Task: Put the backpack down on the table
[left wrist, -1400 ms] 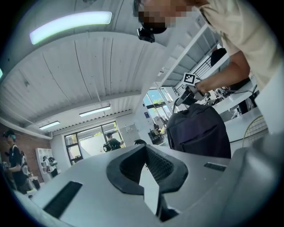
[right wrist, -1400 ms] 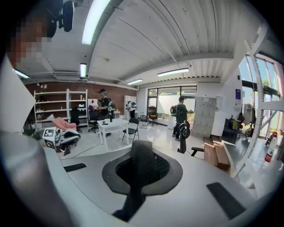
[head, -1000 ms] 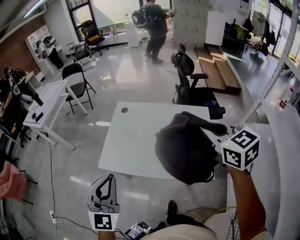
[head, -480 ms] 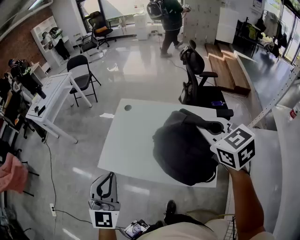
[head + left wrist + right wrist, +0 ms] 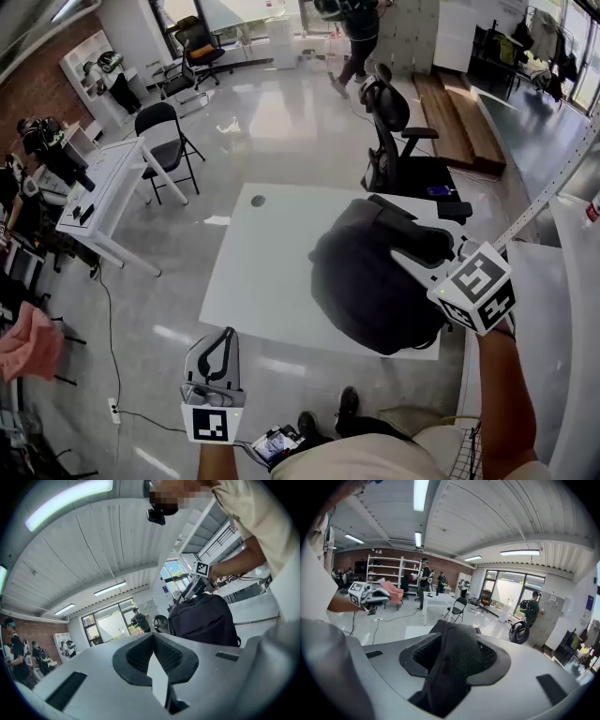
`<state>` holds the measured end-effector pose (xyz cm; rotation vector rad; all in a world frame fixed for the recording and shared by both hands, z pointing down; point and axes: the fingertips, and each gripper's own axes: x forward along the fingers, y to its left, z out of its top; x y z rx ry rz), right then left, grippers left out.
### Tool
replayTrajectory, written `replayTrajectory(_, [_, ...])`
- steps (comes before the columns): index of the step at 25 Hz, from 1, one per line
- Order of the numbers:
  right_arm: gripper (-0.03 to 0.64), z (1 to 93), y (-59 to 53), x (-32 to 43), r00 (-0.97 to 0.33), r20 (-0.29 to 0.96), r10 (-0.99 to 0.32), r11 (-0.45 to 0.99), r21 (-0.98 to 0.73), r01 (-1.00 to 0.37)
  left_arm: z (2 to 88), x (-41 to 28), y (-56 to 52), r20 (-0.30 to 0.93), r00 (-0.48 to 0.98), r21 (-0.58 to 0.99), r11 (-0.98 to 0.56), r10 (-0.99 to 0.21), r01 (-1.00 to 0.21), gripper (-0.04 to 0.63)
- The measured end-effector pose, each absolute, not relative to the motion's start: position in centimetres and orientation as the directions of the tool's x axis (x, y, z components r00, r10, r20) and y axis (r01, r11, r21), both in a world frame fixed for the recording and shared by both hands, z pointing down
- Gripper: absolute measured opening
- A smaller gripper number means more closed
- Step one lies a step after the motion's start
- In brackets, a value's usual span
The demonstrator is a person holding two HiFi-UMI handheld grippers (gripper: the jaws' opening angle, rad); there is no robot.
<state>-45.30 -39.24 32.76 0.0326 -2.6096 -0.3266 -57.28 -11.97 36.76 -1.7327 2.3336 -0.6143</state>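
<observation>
While its jaws have just been opening, the right gripper (image 5: 401, 251) (image 5: 461, 645) stands spread, and the backpack's mesh strap (image 5: 457, 667) hangs loose in the gap between them, filling most of it. In the head view this gripper reaches in from the right to the top of the backpack (image 5: 366, 291) (image 5: 204, 620), beside its carry handle, with the marker cube toward the person.

The backpack, dark and rounded, is on the right part of the white table (image 5: 272, 272), its lower side near the table's front edge. In the left gripper view it stands upright, its base hidden behind that gripper's body.

The left gripper (image 5: 221, 339) (image 5: 154, 654) has its jaws pressed together with nothing between them. It hangs in front of the table's near edge, well apart from the backpack, pointing toward the table.

Behind the table stands a black office chair (image 5: 394, 141). Farther left are a folding chair (image 5: 169, 141) and a second table (image 5: 103, 187). A person (image 5: 361, 28) is at the far end of the room.
</observation>
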Motion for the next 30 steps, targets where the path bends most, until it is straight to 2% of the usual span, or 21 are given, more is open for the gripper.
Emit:
replayTrajectory(4, [0.185,33.0,-38.8,-44.6,-0.872,0.476,-0.116,0.953,0.301,0.038,36.2,-57.2,-12.0,0.068,-0.284,-0.438,0.227,-0.956,-0.87,0.012])
replayTrajectory(9, [0.21,33.7,-38.4,-44.5,-0.846,0.499,-0.188,0.913,0.407,0.037,36.8,-57.5,-10.9,0.1,-0.305,-0.435,0.234,-0.947,-0.87,0.012])
replayTrajectory(13, [0.21,34.0,-39.3,-43.7,-0.801,0.533,-0.275,0.874,0.485,0.023,37.1,-58.1,-10.0,0.111,-0.308,-0.446,0.23,-0.945,-0.865,0.012])
replayTrajectory(20, [0.21,32.7,-39.0,-40.0,-0.789,0.508,-0.345,0.865,0.499,-0.057,36.2,-58.4,-8.7,0.098,-0.301,-0.441,0.229,-0.949,-0.868,0.012])
replayTrajectory(24, [0.209,29.9,-37.2,-37.4,-0.809,0.435,-0.396,0.845,0.518,-0.135,34.9,-57.6,-8.0,0.092,-0.276,-0.44,0.21,-0.957,-0.873,0.012])
replayTrajectory(30, [0.208,24.2,-31.1,-36.0,-0.898,0.22,-0.381,0.841,0.486,-0.238,31.8,-55.5,-7.2,0.024,-0.203,-0.457,0.17,-0.979,-0.873,0.012])
